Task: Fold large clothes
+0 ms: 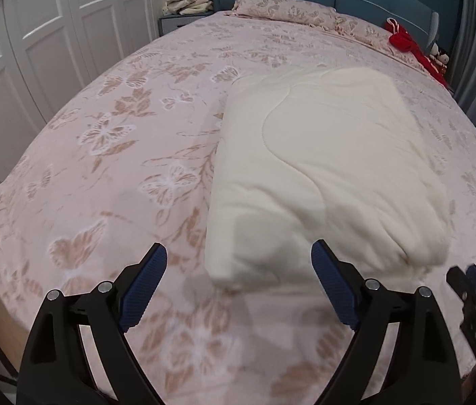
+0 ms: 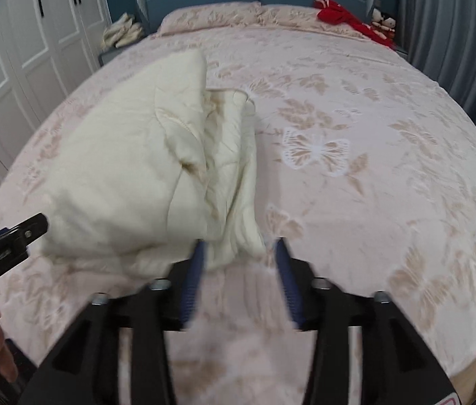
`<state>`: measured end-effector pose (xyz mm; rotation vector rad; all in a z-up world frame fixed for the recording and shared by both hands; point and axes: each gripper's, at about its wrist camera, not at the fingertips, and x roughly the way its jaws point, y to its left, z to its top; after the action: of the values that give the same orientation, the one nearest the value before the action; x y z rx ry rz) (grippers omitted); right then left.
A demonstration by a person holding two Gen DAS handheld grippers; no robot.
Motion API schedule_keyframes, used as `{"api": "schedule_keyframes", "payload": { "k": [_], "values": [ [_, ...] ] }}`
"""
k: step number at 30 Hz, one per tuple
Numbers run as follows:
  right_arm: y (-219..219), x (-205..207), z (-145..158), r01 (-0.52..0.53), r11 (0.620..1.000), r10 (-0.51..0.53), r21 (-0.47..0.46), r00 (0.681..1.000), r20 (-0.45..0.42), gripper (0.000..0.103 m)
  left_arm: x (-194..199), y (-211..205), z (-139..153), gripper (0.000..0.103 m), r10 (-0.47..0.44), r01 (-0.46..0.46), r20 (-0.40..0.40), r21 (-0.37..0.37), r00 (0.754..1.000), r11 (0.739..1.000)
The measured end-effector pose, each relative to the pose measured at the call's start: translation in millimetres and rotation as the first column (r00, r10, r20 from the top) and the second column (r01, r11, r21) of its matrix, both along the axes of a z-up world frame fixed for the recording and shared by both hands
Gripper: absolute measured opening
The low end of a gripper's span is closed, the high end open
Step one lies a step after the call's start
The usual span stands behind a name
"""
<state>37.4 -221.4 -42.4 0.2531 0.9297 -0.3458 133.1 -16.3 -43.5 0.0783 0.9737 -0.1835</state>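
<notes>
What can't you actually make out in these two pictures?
- Underside of the cream folded quilt: hidden by its own bulk in both views.
- Its near corner: motion-blurred in the right wrist view, beside the right gripper.
- Small toys by the headboard: too small to identify.
- Left gripper: open, holding nothing; its handle is cut off by the bottom edge.

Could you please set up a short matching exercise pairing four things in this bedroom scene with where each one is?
Things:
1. cream quilt
2. red garment
3. beige clothes pile
4. left tongs

Places:
A. on the nightstand beside the headboard
B. open, at the near edge of the bed
C. folded, on the middle of the bedspread
D. by the pillows at the far right corner

Pairs: 1-C, 2-D, 3-A, 4-B
</notes>
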Motion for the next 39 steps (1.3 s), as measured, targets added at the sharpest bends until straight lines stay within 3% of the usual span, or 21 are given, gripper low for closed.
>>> {"api": "schedule_keyframes", "payload": {
  "k": [14, 25, 39],
  "values": [
    [54, -85, 70, -0.017, 0.986, 0.037, -0.164, 0.992, 0.117, 0.081, -87, 6, 70, 0.088, -0.024, 0.02, 0.158, 0.032, 0.987, 0.999],
    [78, -107, 80, -0.04, 0.982, 0.064, -0.182, 0.989, 0.13, 0.082, -124, 7, 78, 0.088, -0.043, 0.032, 0.189, 0.061, 0.981, 0.998],
    [81, -106, 76, -0.049, 0.981, 0.072, -0.188, 0.99, 0.118, 0.082, -131, 11, 75, 0.088, -0.011, -0.001, 0.197, 0.061, 0.98, 0.998]
  ]
}}
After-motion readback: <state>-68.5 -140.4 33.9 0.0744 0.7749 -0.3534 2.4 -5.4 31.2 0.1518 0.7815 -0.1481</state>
